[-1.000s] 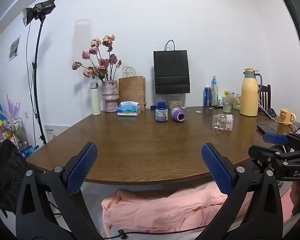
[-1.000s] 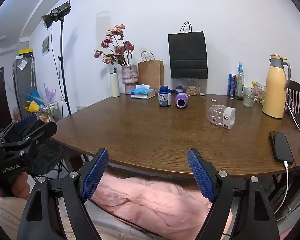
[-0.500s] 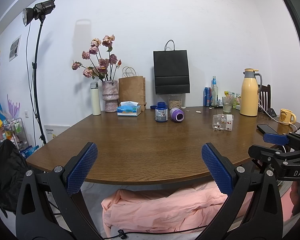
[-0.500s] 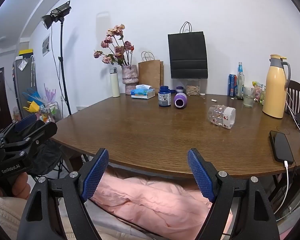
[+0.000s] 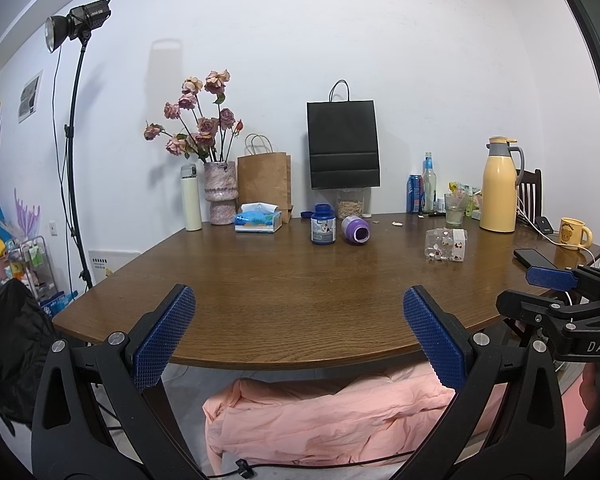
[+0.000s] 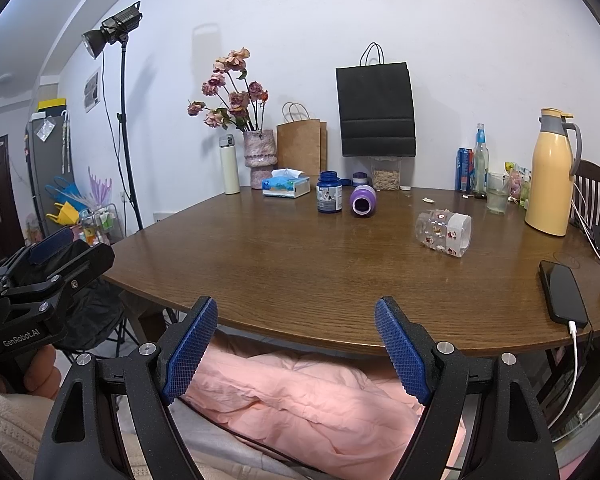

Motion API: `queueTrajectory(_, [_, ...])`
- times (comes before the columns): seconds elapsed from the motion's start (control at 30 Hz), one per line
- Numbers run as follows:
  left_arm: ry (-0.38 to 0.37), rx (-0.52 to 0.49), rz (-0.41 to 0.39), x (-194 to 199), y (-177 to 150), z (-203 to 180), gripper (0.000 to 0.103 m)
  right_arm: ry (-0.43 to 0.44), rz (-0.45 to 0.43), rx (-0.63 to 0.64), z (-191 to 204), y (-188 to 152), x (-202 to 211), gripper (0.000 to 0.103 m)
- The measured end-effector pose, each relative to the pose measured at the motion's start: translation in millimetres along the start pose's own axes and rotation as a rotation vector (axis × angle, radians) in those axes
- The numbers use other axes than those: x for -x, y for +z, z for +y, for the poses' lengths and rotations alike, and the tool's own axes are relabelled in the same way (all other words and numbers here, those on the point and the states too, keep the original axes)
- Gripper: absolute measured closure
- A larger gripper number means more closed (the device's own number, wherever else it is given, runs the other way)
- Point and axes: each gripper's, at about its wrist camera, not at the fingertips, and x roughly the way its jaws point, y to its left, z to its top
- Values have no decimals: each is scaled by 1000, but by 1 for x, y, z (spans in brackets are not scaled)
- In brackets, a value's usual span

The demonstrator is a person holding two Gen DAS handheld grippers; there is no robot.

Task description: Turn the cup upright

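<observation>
Two cups lie tipped beside the blue pill bottle [image 6: 329, 193], a purple plastic cup [image 6: 363, 200] and a clear patterned glass cup [image 6: 444, 233], so either wide-open, empty gripper, left [image 5: 298, 338] or right [image 6: 296, 346], could take the wrong one or roll it off the brown wooden table [image 6: 300, 272].

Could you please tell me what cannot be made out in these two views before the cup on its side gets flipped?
- Clear cup: its open end faces away in both views, so whether anything is inside cannot be told.
- Blue bottle: label print too small to read in either view.
- Yellow mug: in the right wrist view only a sliver shows at the frame edge.
- Jar: its top is hidden by the black bag.
</observation>
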Motion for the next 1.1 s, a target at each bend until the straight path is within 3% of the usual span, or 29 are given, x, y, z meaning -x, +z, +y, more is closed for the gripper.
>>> queueTrajectory(1.1, [2,-2,-3,-1,-1,4,0,-1,0,-1,-1,3,0,17])
